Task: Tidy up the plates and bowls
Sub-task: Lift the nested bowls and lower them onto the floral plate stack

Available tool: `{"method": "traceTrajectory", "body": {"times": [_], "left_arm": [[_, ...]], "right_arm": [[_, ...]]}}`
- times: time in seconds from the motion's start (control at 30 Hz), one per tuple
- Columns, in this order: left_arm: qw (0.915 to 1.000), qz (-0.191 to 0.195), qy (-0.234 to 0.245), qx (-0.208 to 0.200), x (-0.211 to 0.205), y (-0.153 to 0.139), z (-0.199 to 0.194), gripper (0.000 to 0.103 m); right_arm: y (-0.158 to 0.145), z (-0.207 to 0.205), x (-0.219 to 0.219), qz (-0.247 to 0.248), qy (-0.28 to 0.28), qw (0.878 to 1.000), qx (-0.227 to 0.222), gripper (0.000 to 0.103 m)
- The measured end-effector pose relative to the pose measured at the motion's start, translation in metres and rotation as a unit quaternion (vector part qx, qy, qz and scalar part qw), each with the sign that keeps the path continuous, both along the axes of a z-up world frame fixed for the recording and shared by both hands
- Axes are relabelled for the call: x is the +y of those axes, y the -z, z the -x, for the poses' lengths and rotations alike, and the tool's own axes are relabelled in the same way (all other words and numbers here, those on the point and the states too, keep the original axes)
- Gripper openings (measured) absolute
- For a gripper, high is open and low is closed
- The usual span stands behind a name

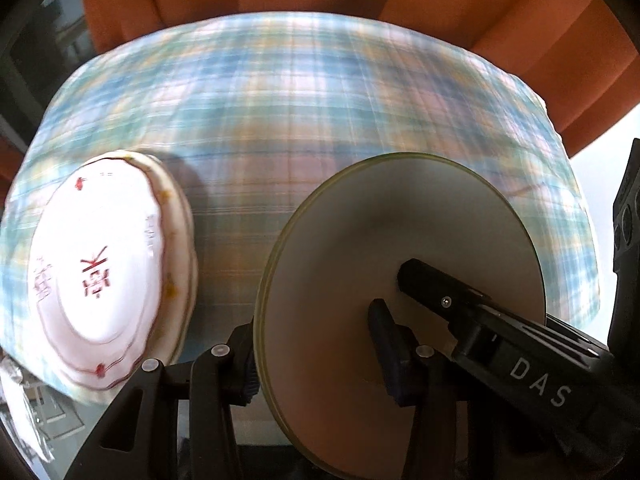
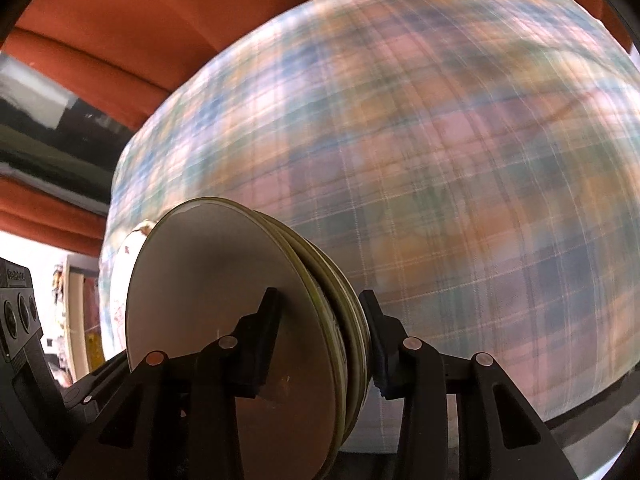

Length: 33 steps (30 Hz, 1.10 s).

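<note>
Plates (image 2: 240,320), a stack held on edge low in the frame above the plaid surface (image 2: 440,160), are clamped by both tongs (image 2: 320,320); uneven squeeze could let them slip apart.

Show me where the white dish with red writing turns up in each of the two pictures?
Left wrist view: the white dish fills the lower left, resting on the plaid cloth, apart from the stack of plates.
Right wrist view: only a sliver of it peeks out at left, behind the stack of plates.
Shared landmark: the stack of plates, clamped by both hand-held grippers.
</note>
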<state>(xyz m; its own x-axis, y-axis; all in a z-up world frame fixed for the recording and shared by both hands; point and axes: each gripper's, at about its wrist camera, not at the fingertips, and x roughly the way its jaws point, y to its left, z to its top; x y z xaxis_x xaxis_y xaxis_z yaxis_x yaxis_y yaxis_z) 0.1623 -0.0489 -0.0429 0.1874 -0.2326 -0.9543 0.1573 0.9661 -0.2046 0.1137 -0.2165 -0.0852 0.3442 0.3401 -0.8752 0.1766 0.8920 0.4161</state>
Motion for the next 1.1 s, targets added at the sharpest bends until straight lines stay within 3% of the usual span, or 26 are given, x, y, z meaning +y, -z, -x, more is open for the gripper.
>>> {"method": "traceTrajectory", "body": {"times": [0.3, 0.73, 1.1], "left_arm": [[0.9990, 0.013, -0.042, -0.010, 0.027, -0.019, 0.000, 0.047], [0.9983, 0.052, 0.004, -0.026, 0.097, -0.031, -0.019, 0.047], [0.9973, 0.067, 0.012, -0.027, 0.164, -0.030, -0.033, 0.047]], "right_arm": [[-0.024, -0.005, 0.019, -0.002, -0.022, 0.999, -0.032, 0.044], [-0.053, -0.008, 0.082, 0.029, 0.026, 0.997, -0.061, 0.044], [-0.060, -0.019, 0.156, 0.046, 0.037, 0.996, -0.069, 0.044]]}}
